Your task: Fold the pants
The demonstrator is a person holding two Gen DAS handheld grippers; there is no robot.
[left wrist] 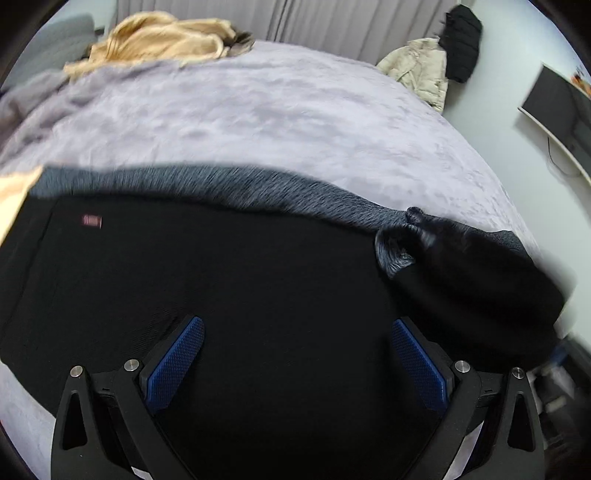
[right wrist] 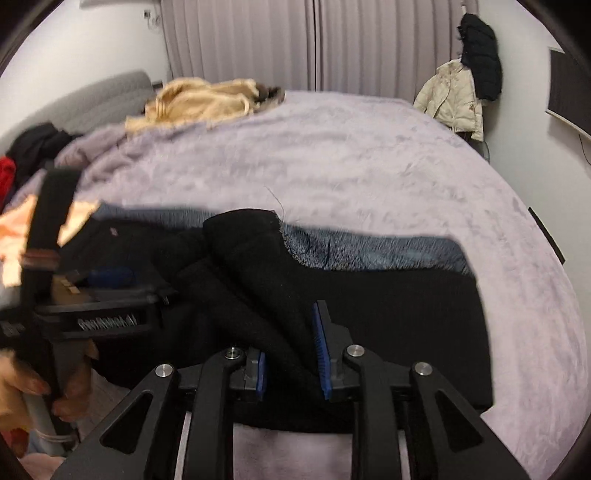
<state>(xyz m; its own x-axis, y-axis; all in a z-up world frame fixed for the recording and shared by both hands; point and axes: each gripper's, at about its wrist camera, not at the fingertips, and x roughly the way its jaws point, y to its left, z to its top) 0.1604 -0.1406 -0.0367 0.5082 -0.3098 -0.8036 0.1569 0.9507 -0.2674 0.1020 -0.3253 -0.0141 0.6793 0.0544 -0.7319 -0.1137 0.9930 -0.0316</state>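
In the left wrist view, the left tool (left wrist: 297,328) hangs wide open over the pants (left wrist: 229,280), and nothing is between its blue pads (left wrist: 177,360). The pants are black with a grey fleece lining (left wrist: 221,184) showing along the far edge. They lie spread on the bed (left wrist: 277,110), which has a lilac blanket. A small pink label (left wrist: 92,220) sits on the pants at the left. At the right, a leg of the pants (left wrist: 472,266) is lifted and blurred. A beige cloth (left wrist: 159,37) lies at the far end of the bed. Behind it hang grey curtains (left wrist: 332,22). A cream jacket (left wrist: 417,70) and a black jacket (left wrist: 461,40) hang by the wall, and a monitor (left wrist: 557,107) stands at the right.

In the right wrist view, the right tool (right wrist: 291,347) is closed partly on a raised fold of the pants (right wrist: 258,280), with the cloth between its pads (right wrist: 319,347). The left tool (right wrist: 103,295) is seen at the left, held by a hand (right wrist: 22,380); from here I cannot tell its opening. Red and black clothes (right wrist: 26,155) lie at the far left beside a grey headboard (right wrist: 92,99).
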